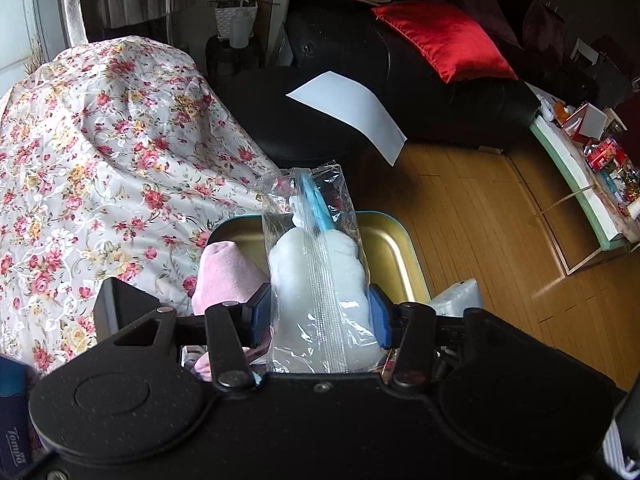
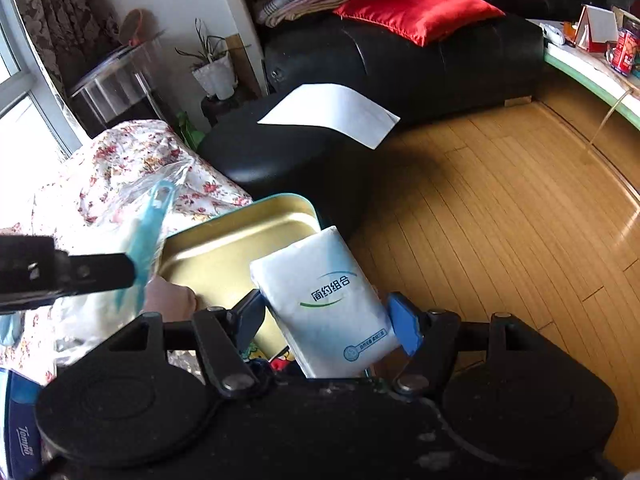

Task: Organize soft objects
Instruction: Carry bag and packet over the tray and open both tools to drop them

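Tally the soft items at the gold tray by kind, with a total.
Clear plastic bag of white stuffing, held in the left hand-held gripper: 1
White tissue pack, held in the right hand-held gripper: 1
Pink cloth in the gold tray: 1
Total: 3

One tin tray (image 1: 394, 240), one pink cloth (image 1: 228, 276), seemingly two plastic-wrapped packets (image 1: 320, 280) (image 2: 328, 304).

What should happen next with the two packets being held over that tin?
Probably lower the left gripper and release its clear plastic packet into the gold tin tray, beside the pink cloth; the tray has bare space there.
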Available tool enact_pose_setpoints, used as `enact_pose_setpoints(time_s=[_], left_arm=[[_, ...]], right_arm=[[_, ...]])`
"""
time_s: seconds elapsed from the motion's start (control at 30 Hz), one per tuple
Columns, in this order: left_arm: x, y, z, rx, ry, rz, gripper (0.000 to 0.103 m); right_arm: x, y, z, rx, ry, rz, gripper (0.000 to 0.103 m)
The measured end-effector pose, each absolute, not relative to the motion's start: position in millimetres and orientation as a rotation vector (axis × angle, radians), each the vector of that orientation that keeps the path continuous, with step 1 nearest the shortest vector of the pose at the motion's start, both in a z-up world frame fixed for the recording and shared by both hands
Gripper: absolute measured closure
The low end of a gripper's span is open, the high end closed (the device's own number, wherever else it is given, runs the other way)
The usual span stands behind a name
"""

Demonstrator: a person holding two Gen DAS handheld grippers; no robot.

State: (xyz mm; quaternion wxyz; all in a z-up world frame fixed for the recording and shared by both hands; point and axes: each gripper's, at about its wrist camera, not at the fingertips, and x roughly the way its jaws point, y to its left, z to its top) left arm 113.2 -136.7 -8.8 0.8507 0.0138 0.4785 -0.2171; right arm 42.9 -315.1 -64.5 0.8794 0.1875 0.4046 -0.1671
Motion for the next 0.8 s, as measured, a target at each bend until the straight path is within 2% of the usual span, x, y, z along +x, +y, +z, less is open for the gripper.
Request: enact_pose_setpoints(time_s=[0.17,0.23,0.63,0.8], left_arm=[[117.2,-143.7,-17.8,0.078,1.032,-0.391,0.052],[116.1,-143.0,-17.4,0.094,1.025,-0.370,0.042],[91.1,-120.3,2.2,0.154,0.940,-0.307,0.019],[78.8,-104.3,-0.2,0.153,0.947,-0.289,0.017]], right_arm=[[42.1,-318.0,-66.4,0.400,0.858,-0.363,0.036],[42.7,-318.4,-67.1,0.404,0.864,-0.367,0.036],[50.4,-311.1,-69.4,0.408,0.868,-0.343,0.036],[54.6,-307.4,-68.1,0.412,0.861,-0.321,0.036]])
